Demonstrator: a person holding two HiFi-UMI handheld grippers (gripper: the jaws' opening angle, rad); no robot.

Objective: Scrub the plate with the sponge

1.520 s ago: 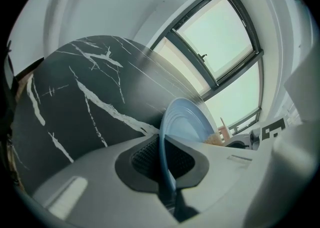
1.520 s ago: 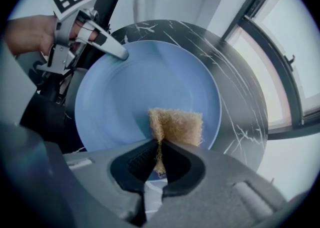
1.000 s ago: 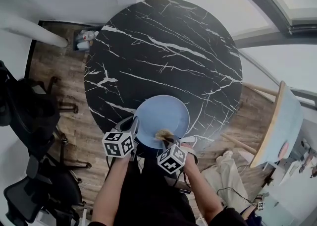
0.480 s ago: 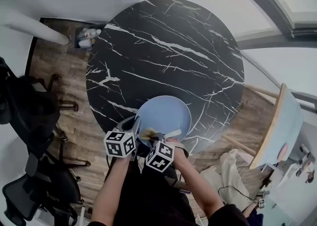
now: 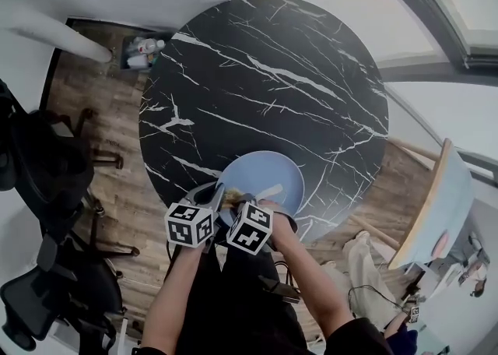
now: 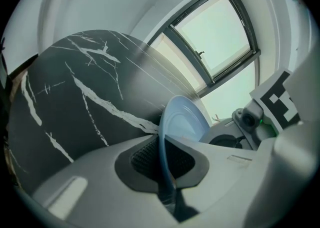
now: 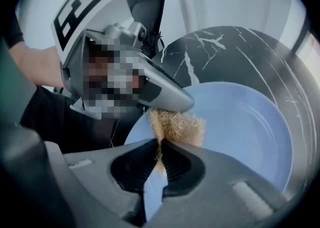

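Sponge (image 7: 176,124) in right gripper (image 7: 159,154) jaws, against plate (image 7: 240,137).

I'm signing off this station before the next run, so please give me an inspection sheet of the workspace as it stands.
Surface: round black marble table.
Job's things: blue plate at the table's near edge; tan sponge against the plate close to its near rim.
Clutter: nothing seen on the table.
Grippers: left tongs shut on the plate's rim; right tongs shut on the sponge.
Cables: what looks like a thin dark cable on the floor to the person's right.
Surroundings: wood floor; black chairs at left; box of bottles beyond the table; window.
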